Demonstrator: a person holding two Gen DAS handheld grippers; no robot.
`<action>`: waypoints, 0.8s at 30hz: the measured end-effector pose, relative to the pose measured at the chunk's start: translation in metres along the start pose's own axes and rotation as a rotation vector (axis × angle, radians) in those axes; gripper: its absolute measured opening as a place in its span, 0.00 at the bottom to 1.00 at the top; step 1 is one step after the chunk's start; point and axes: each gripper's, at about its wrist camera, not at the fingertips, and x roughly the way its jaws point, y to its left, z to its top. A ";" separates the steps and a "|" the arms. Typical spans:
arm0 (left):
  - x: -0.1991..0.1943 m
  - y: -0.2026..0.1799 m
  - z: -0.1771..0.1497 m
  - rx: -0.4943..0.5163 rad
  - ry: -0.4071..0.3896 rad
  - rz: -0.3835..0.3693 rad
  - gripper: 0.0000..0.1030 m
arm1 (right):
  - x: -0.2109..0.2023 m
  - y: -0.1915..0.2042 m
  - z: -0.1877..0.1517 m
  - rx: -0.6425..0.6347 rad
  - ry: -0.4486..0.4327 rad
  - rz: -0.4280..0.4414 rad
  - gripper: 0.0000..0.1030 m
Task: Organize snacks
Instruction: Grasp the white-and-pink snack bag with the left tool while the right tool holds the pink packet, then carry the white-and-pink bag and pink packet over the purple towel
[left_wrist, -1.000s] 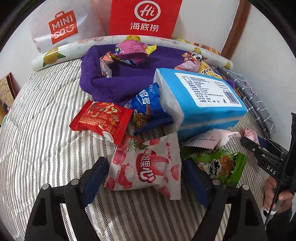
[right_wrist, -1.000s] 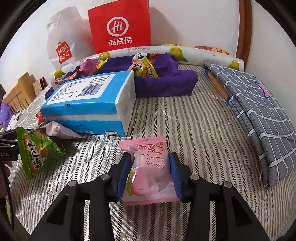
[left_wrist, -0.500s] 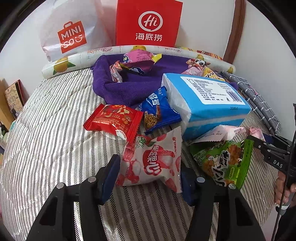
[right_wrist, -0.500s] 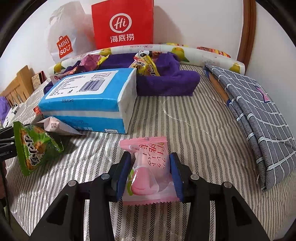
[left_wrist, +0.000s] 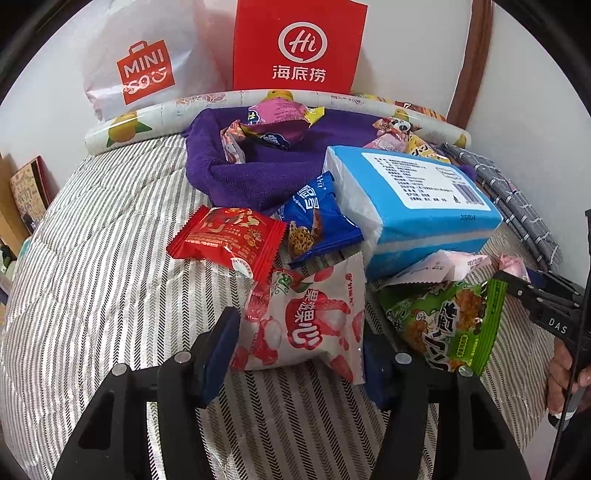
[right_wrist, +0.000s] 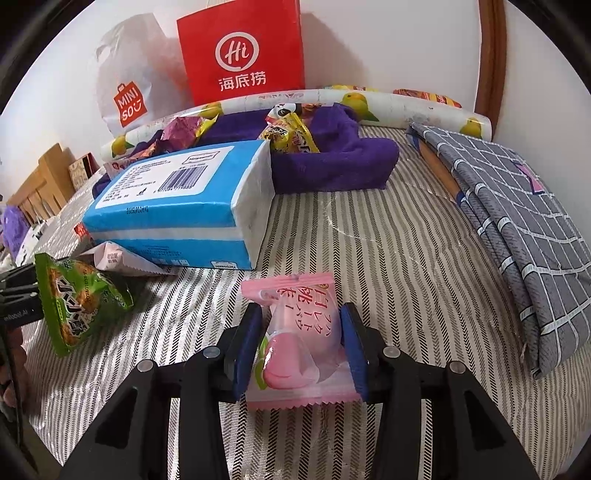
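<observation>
While both claws are easing apart, the left claw (left_wrist: 299, 354) pinches the lychee packet (left_wrist: 306, 321) and the right claw (right_wrist: 301, 347) barely pinches the pink packet (right_wrist: 299, 332), which may drop onto the bed (right_wrist: 388, 258).

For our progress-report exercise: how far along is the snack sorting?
Done: several snacks lie on the purple towel. In hand: right gripper pinches the pink packet; left gripper, jaws opening, around the lychee packet. Left: red packet, blue packet, green packet.

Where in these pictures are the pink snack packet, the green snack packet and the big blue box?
pink snack packet (right_wrist: 295, 332): right wrist view, middle of its wrapper.
green snack packet (left_wrist: 448, 321): left wrist view, centre of its printed front.
blue box (right_wrist: 162, 206): right wrist view, its blue top edge.
</observation>
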 end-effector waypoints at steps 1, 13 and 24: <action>0.000 0.000 0.000 0.000 0.000 0.000 0.56 | 0.000 0.000 0.000 -0.005 0.000 -0.005 0.44; -0.010 -0.002 -0.005 -0.009 -0.011 0.016 0.52 | -0.007 0.003 -0.003 -0.024 -0.023 0.010 0.40; -0.037 0.008 -0.014 -0.089 0.017 -0.080 0.40 | -0.035 0.020 -0.009 -0.042 -0.076 0.003 0.40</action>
